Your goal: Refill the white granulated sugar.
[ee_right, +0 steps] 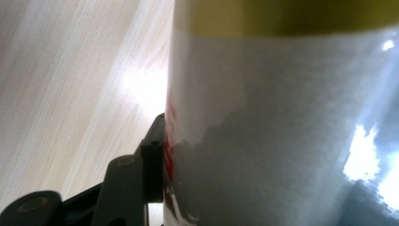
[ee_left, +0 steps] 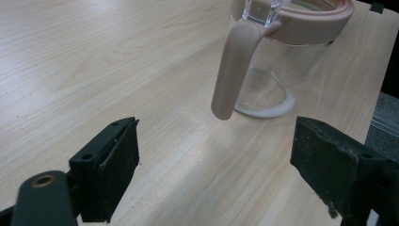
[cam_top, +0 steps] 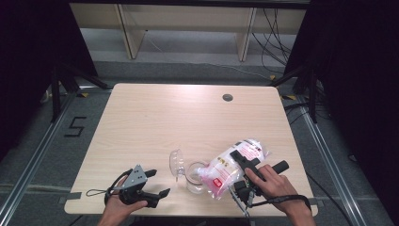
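Observation:
A clear jar [cam_top: 194, 177] with a pale pink rim and a hinged lid [cam_top: 177, 163] standing open sits near the table's front edge. My right gripper [cam_top: 241, 159] is shut on a plastic bag [cam_top: 226, 165] of white contents with a red label. The bag is tilted down, its low end over the jar's mouth. In the right gripper view the bag [ee_right: 282, 122] sits against one black finger [ee_right: 153, 155]. My left gripper [cam_top: 159, 182] rests open just left of the jar. In its own view the jar [ee_left: 287, 61] and its pink handle [ee_left: 230, 70] stand ahead of the wide-apart jaws.
A light wooden table [cam_top: 155, 117] stretches away bare beyond the jar, with a round cable hole [cam_top: 227, 97] at the back right. Tripod legs [cam_top: 63, 80] stand off both far corners. The floor shows a "5" mark [cam_top: 75, 126] at the left.

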Demonstrator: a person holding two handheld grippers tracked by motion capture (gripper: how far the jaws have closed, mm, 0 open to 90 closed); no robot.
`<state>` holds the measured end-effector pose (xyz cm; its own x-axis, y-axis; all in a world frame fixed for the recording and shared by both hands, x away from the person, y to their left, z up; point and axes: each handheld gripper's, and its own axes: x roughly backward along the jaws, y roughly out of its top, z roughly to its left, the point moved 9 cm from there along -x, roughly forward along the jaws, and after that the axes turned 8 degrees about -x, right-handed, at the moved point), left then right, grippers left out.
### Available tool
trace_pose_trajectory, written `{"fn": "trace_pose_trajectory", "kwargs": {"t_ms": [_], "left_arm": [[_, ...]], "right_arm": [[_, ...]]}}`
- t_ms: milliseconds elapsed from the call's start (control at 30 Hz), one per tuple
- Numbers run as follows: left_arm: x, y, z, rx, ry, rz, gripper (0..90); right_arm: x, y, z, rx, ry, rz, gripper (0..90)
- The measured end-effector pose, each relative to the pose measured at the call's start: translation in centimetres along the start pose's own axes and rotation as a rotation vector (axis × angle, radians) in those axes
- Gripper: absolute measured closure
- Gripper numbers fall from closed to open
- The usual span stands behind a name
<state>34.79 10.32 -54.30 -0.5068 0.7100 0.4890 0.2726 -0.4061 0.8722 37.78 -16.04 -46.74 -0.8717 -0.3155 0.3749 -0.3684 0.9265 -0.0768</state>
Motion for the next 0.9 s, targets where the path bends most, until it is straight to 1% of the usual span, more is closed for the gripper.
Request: {"fn": "trace_pose_trajectory", "kwargs": {"t_ms": [167,200,233,267,300,367,400,433,467,533,567,600,633,667,700,733,767,800,833,867,900], "left_arm": [[-0.07,-0.01,-0.04,0.004,0.000,-0.001,15.4],[-0.08,-0.03,-0.06,0.005,-0.001,-0.001,15.4],[-0.09,-0.03,-0.08,0.007,-0.001,-0.001,15.4],[-0.08,-0.03,-0.05,0.001,-0.001,-0.001,15.4],[-0.05,-0.04,-0.03,-0.002,-0.002,0.001,15.4],[-0.05,-0.01,-0.03,0.004,0.000,-0.002,15.4],[0.08,-0.20,0.20,-0.017,0.006,0.019,15.4],[-0.05,0.02,-0.04,0.006,0.000,-0.004,15.4],[-0.03,0.00,-0.02,0.003,0.000,-0.002,15.4],[-0.04,-0.01,-0.02,0.005,0.000,-0.002,15.4],[-0.04,0.00,-0.03,0.005,0.000,-0.003,15.4],[-0.04,0.01,-0.03,0.007,0.000,-0.003,15.4],[-0.05,0.01,-0.03,0.007,0.000,-0.004,15.4],[-0.04,0.01,-0.03,0.008,0.000,-0.004,15.4],[-0.04,0.01,-0.02,0.008,0.000,-0.004,15.4],[-0.03,0.01,-0.04,0.013,0.000,-0.004,15.4],[-0.02,0.02,-0.03,0.013,0.000,-0.005,15.4],[-0.01,0.02,-0.02,0.013,0.000,-0.005,15.4],[-0.02,0.01,-0.03,0.014,0.000,-0.005,15.4],[-0.03,0.00,-0.03,0.015,0.000,-0.005,15.4],[0.11,-0.26,0.26,-0.013,0.008,0.022,15.4]], "right_arm": [[0.03,-0.02,-0.04,0.014,0.000,0.004,50.2],[-0.04,0.04,-0.07,0.008,-0.013,-0.010,50.2],[0.06,-0.05,-0.09,0.020,-0.002,0.008,50.2],[0.04,-0.03,-0.11,0.022,-0.003,0.006,50.3],[-0.01,0.02,-0.09,0.013,-0.010,-0.004,50.3],[-0.03,0.01,-0.07,0.011,-0.011,-0.006,50.3],[-0.03,0.01,-0.08,0.012,-0.010,-0.007,50.3],[0.02,-0.05,-0.07,0.019,-0.002,0.004,50.3],[0.06,-0.09,-0.09,0.025,-0.002,0.010,50.4],[-0.02,0.00,-0.10,0.019,-0.013,-0.006,50.4],[0.03,-0.02,-0.10,0.023,-0.009,0.002,50.4],[-0.07,0.16,-0.30,0.040,-0.018,-0.015,50.4],[-0.07,0.20,-0.36,0.053,-0.012,-0.013,50.4],[-0.05,0.10,-0.17,0.034,-0.009,-0.009,50.5],[0.01,0.04,-0.16,0.030,-0.010,-0.001,50.5],[-0.09,0.22,-0.37,0.054,-0.013,-0.016,50.5],[-0.04,0.12,-0.21,0.036,-0.012,-0.010,50.5],[-0.02,0.13,-0.28,0.046,-0.013,-0.007,50.5],[-0.12,0.27,-0.39,0.053,-0.019,-0.024,50.5],[-0.11,0.27,-0.39,0.054,-0.020,-0.023,50.5],[-0.09,0.17,-0.21,0.038,-0.013,-0.013,50.5]]}}
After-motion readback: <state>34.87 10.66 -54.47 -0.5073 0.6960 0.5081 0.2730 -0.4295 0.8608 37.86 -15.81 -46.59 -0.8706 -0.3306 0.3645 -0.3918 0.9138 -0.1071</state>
